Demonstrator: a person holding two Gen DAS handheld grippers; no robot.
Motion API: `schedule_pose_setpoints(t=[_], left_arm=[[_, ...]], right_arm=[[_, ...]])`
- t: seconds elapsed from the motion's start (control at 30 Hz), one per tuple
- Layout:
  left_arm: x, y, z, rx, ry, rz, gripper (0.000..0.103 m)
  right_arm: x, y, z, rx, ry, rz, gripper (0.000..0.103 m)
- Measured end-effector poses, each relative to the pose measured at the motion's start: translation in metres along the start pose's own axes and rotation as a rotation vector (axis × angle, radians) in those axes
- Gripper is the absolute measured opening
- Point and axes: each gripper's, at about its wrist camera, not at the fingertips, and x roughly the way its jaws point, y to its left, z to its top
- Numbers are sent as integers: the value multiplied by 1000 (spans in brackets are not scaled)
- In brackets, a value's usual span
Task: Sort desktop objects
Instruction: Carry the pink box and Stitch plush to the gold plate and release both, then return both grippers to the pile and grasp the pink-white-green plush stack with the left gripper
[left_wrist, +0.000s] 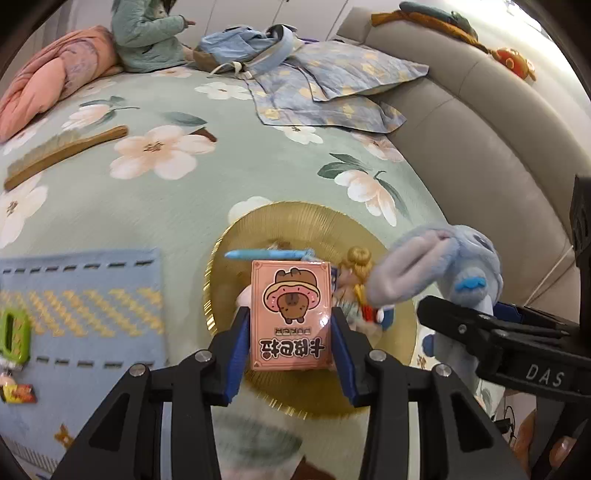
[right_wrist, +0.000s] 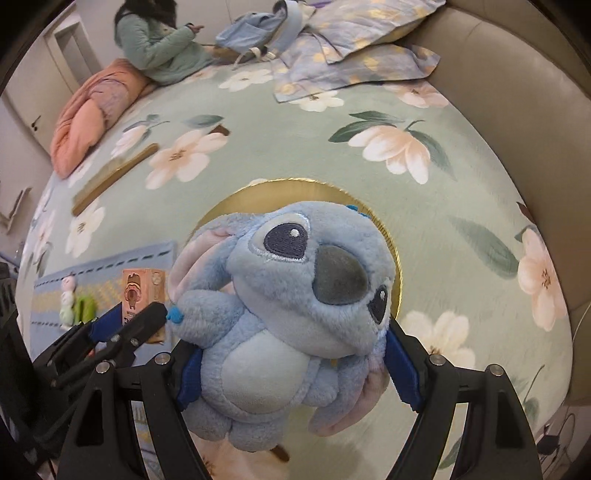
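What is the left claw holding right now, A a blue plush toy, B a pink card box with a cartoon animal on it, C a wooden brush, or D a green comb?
B: the left claw is closed on the pink card box above the gold mat; the blue plush toy sits in the right claw.

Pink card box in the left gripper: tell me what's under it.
Below the pink card box lies the gold plate, holding a blue pen and a blonde doll. The box hides the plate's centre, so anything else there is unseen.
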Motion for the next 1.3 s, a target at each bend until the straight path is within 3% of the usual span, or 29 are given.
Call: schedule_pose_setpoints(t=[0.23, 0.33, 0.4, 0.67, 0.87, 1.07, 1.17, 1.3], left_arm=[[27, -11, 16, 22, 12, 6, 38], [36, -11, 15, 31, 51, 69, 55], [33, -6, 8, 10, 53, 57, 59], [1, 37, -45, -149, 97, 21, 62], [-53, 96, -101, -248, 85, 126, 62], [-109, 198, -134, -422, 32, 271, 62], [-125, 247, -142, -430, 33, 312, 62], [-133, 294, -146, -379, 57, 286, 62]], right_arm=[[16, -14, 20, 3, 19, 15, 82], [26, -12, 29, -42, 55, -23, 84], [27, -14, 27, -48, 67, -47, 84], [17, -22, -18, -21, 135, 56, 86], [2, 35, -54, -86, 162, 178, 86], [9, 131, -95, -218, 256, 278, 86], [14, 175, -114, -258, 297, 304, 86], [24, 218, -128, -269, 342, 312, 86]])
